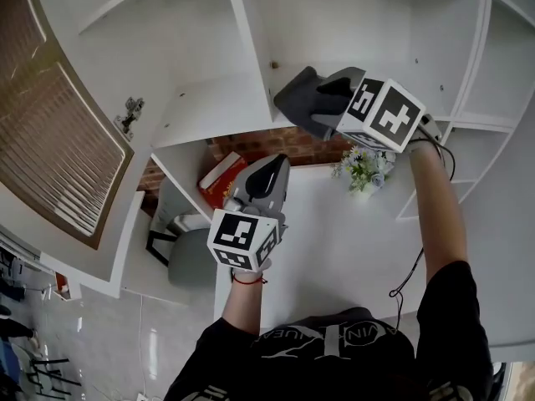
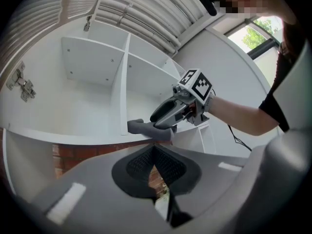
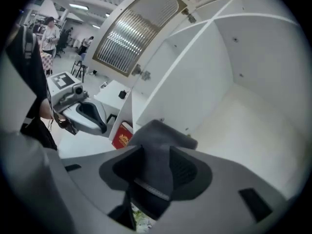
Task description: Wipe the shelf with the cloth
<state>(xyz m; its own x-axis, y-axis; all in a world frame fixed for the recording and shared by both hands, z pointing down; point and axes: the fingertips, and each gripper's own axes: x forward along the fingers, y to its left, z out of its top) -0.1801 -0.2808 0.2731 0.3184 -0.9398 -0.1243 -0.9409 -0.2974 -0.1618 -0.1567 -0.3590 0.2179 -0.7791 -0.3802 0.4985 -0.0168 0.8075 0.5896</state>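
Grey cloth point(image 1: 294, 98), soft and thick like microfibre, lies bunched at the front edge of the shelf point(image 1: 213, 107), just right of the upright divider point(image 1: 251, 44), with one fold drooping over the lip. The right claw point(image 1: 318, 111) has it. In the right gripper view the pads stand fairly wide, and the wad of fabric fills the gap and touches both sides, so it looks pinched on a fat fold. The left claw point(image 1: 269, 174) hangs lower, above the white counter point(image 1: 334, 232), pressed together at the tips with nothing between them.

The cloth should be light and limp, and likely to slump or slip out if only a thin corner is caught. A hold on a doubled-over bunch near its middle seems best, leaving a flat flap underneath to drag along the board. The painted shelf looks smooth, so it should slide easily. Pressing down matters more than squeezing.
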